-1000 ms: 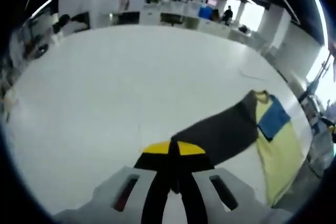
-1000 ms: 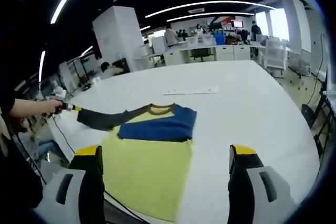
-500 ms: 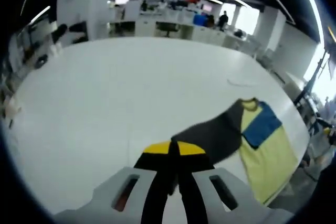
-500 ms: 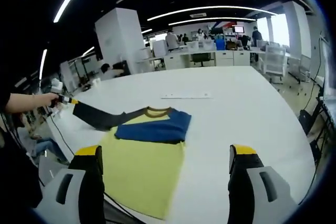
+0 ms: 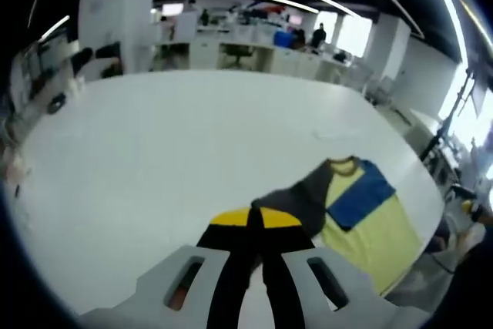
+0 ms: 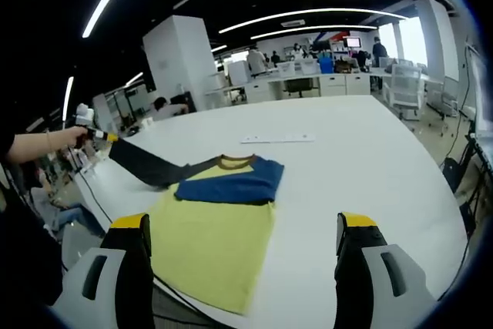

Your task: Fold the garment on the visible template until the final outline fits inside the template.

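Observation:
The garment is a yellow shirt (image 6: 212, 248) lying flat near the table's front edge, with one blue sleeve (image 6: 231, 182) folded across its chest. Its other sleeve is dark grey (image 6: 150, 167) and stretches up and away to the left. My left gripper (image 5: 255, 217) is shut on the end of that dark sleeve (image 5: 296, 198), and it comes into the right gripper view as the left gripper (image 6: 102, 135), held by a hand (image 6: 68, 139). My right gripper (image 6: 243, 225) stands wide open over the shirt's lower half, with nothing between its jaws. I cannot make out a template outline.
The white table (image 6: 370, 167) spreads wide behind and right of the shirt. A thin white strip (image 6: 277, 139) lies beyond the collar. Desks, chairs and people stand far back in the office. A cable (image 6: 96, 198) hangs past the table's left edge.
The left gripper has lifted the dark sleeve higher and pulled it out from the shirt. The right gripper has stayed open above the shirt.

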Action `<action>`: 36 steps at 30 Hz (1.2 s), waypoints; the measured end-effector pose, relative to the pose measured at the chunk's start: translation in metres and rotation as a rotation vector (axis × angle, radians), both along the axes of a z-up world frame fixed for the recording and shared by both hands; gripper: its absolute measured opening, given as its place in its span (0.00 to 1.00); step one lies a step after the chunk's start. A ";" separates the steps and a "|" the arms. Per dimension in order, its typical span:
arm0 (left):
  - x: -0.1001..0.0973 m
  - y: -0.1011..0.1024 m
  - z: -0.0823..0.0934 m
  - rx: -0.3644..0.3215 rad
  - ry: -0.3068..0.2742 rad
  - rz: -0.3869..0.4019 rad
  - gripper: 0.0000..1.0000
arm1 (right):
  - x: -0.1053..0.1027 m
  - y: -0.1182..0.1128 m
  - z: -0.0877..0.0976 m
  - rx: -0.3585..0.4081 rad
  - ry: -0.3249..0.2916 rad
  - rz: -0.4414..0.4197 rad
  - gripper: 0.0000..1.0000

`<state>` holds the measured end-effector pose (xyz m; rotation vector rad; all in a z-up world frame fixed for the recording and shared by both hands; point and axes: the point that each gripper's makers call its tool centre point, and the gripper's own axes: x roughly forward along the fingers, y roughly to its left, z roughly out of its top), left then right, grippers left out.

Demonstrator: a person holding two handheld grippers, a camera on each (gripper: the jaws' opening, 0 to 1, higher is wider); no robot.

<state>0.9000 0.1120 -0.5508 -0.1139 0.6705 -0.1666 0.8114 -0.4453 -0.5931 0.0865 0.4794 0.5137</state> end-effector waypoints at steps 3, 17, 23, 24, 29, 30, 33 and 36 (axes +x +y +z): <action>-0.001 -0.011 0.010 -0.007 -0.017 -0.012 0.00 | -0.006 -0.001 0.001 0.006 -0.002 -0.003 1.00; 0.025 -0.055 0.037 -0.081 -0.045 -0.106 0.00 | -0.026 -0.006 -0.002 0.021 0.006 -0.009 1.00; 0.026 -0.079 0.046 -0.107 -0.055 -0.130 0.00 | -0.031 -0.014 -0.003 0.026 0.008 -0.014 1.00; 0.027 -0.084 0.049 -0.122 -0.063 -0.134 0.00 | -0.031 -0.016 -0.003 0.026 0.007 -0.016 1.00; 0.027 -0.104 0.061 -0.154 -0.081 -0.152 0.00 | -0.033 -0.024 -0.002 0.029 0.005 -0.026 1.00; 0.027 -0.107 0.062 -0.154 -0.083 -0.156 0.00 | -0.033 -0.025 -0.002 0.031 0.004 -0.028 1.00; 0.027 -0.122 0.069 -0.157 -0.094 -0.176 0.00 | -0.035 -0.027 -0.001 0.037 -0.002 -0.028 1.00; 0.028 -0.135 0.074 -0.164 -0.103 -0.190 0.00 | -0.036 -0.030 -0.002 0.039 0.001 -0.028 1.00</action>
